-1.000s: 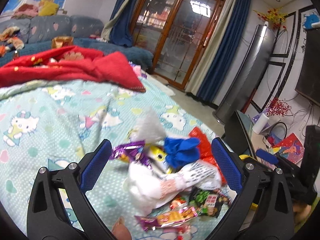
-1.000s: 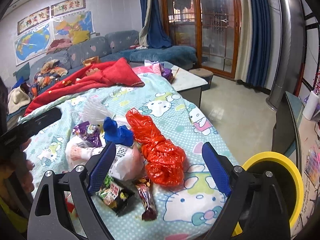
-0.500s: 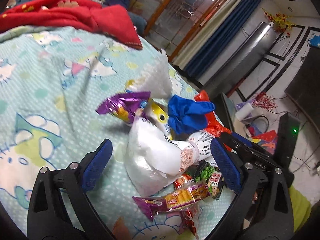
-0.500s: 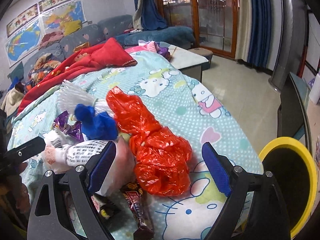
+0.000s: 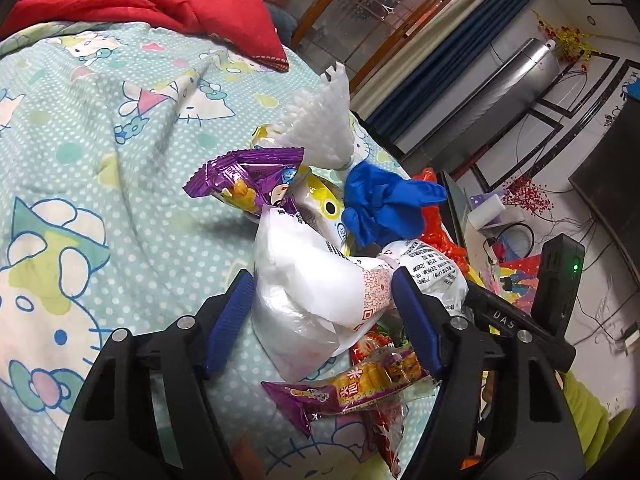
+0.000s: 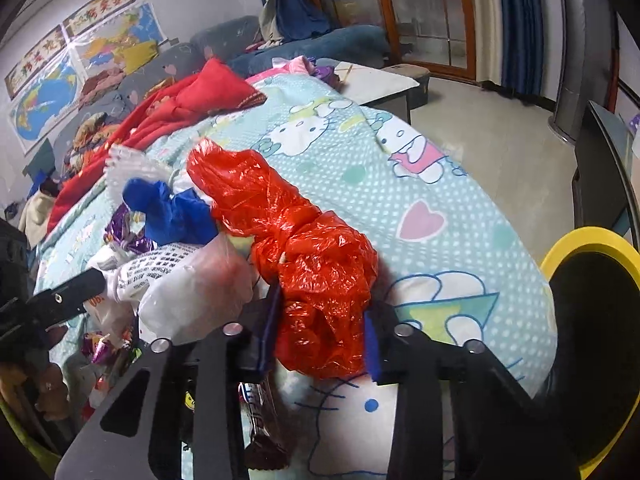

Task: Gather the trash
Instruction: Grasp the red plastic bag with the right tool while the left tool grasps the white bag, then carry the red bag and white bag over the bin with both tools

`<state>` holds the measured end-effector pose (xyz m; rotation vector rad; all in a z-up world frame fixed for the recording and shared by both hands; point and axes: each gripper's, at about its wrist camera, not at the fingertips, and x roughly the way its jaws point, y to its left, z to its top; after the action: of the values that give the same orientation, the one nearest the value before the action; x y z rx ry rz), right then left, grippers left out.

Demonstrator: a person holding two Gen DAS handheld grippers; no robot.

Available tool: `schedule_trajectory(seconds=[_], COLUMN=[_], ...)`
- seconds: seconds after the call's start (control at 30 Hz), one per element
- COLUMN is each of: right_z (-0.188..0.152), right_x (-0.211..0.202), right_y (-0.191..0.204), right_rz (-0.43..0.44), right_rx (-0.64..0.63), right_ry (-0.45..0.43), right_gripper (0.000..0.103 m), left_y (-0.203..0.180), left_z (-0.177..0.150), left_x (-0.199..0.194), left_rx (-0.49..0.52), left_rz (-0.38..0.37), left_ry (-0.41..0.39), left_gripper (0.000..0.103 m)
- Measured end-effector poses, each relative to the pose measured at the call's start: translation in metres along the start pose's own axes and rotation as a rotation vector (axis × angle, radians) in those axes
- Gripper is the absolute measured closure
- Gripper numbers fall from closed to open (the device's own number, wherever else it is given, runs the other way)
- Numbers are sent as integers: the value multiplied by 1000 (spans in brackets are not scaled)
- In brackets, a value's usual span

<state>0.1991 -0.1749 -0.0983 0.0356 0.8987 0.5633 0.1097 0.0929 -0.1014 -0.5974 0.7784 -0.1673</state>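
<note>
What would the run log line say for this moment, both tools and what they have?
left tool: closing on white bag | right tool: closing on red bag | bin: beside bed, nothing dropped yet

Bed [image 6: 460, 208] under a mint cartoon-cat quilt, red blanket [image 5: 168, 4] bunched at its 11 o'clock end, trash heap near the middle: red plastic bag [image 6: 304, 264], white bag [image 5: 312, 292], blue glove [image 5: 380, 208], purple wrapper [image 5: 248, 176], what looks like a chocolate bar [image 6: 260, 420] at 6 o'clock.

I have lowered both grippers onto the pile, the left gripper [image 5: 322, 312] just closing around the white bag [image 5: 308, 292], the right gripper [image 6: 320, 332] around the red bag [image 6: 316, 272].
</note>
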Motion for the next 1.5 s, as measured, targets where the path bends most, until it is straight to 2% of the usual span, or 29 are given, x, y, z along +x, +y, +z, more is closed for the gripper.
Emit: schedule_trajectory(seconds=[0.13,0.33,0.9,1.07,1.27,1.5], right_z=[0,0,9,13,18,16], right_x=[-8,-17,-46,-58,-72,-94], right_y=[-9,-18,-14,-16,-20,-37], right_rz=[-3,-18,-11,-12,-5,-38], right_rx=[36,69,70,72,89,114], right_ry=[-12,-29,-105,-136,-176,-230], right_gripper=[73,73,73,73,73,73], left_y=[-4,-19,-52,-65,-85,-111], left_z=[-1,3,12,12,8,2], left_x=[-2,-11,-54,-59,-62,-55], left_rx=[15,54,123,156,210,277], left_rz=[-3,-12,-70,-57,-49,-57], left_ry=[9,-8,-147,-178,-197,-196], left_gripper=[53,60,62,62,62,62])
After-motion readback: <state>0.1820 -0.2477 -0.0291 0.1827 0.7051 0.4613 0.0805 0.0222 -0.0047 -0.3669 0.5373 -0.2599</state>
